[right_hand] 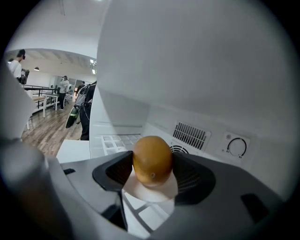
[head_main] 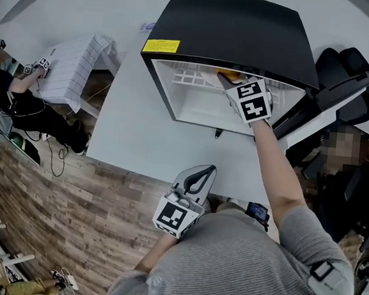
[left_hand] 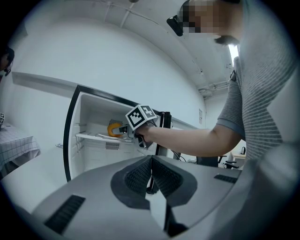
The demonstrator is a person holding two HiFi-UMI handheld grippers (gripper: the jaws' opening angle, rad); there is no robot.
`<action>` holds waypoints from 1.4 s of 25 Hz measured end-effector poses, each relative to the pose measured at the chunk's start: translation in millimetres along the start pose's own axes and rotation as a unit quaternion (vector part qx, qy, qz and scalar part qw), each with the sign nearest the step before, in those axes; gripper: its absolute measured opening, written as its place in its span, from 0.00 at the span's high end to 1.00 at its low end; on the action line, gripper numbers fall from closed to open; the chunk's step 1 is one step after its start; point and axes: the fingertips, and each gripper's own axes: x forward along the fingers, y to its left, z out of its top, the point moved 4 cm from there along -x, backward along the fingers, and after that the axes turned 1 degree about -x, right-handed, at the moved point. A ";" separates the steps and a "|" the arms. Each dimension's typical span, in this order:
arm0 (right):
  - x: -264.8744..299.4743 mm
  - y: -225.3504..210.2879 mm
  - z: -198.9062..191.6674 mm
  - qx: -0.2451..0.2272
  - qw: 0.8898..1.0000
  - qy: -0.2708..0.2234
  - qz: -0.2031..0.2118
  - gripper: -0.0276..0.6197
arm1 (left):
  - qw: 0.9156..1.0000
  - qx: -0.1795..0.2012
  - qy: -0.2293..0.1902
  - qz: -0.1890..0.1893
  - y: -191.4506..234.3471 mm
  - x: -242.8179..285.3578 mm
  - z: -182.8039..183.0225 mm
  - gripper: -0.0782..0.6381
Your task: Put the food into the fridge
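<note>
A small black-topped fridge (head_main: 233, 26) stands open on the white table (head_main: 141, 127). My right gripper (head_main: 227, 80) reaches inside it, shut on an orange-brown rounded piece of food (head_main: 229, 74). In the right gripper view the food (right_hand: 152, 160) sits between both pads of the right gripper (right_hand: 152, 169), just above the white wire shelf (right_hand: 115, 140). My left gripper (head_main: 203, 171) hovers at the table's near edge, jaws shut and empty. From the left gripper (left_hand: 151, 161) I see the fridge interior (left_hand: 89, 140), the right gripper (left_hand: 123, 130) and the food (left_hand: 114, 129) at shelf level.
The fridge door (head_main: 322, 111) hangs open to the right, next to a black office chair (head_main: 345, 74) and a seated person (head_main: 347, 164). A vent (right_hand: 190, 135) and a dial (right_hand: 236, 146) are on the fridge's back wall. A cloth-covered table (head_main: 69, 69) and another person (head_main: 3, 89) are at left.
</note>
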 end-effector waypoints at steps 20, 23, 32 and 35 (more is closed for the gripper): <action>3.2 -0.3 -1.1 -0.014 1.000 -0.005 -0.006 0.53 | 1.000 -0.001 0.007 0.001 -3.3 -2.1 -3.6 0.88; 1.5 -0.3 1.5 -0.012 1.000 -0.014 -0.007 0.53 | 1.000 -0.002 0.007 -0.001 -3.7 -2.0 -3.4 0.88; -2.2 -0.1 4.4 -0.003 1.000 -0.022 0.001 0.53 | 1.000 0.000 0.007 -0.005 -5.2 -1.4 -2.9 0.88; -5.2 0.3 7.6 0.000 1.000 -0.029 0.003 0.53 | 1.000 0.000 0.007 -0.006 -4.7 -1.4 -3.2 0.88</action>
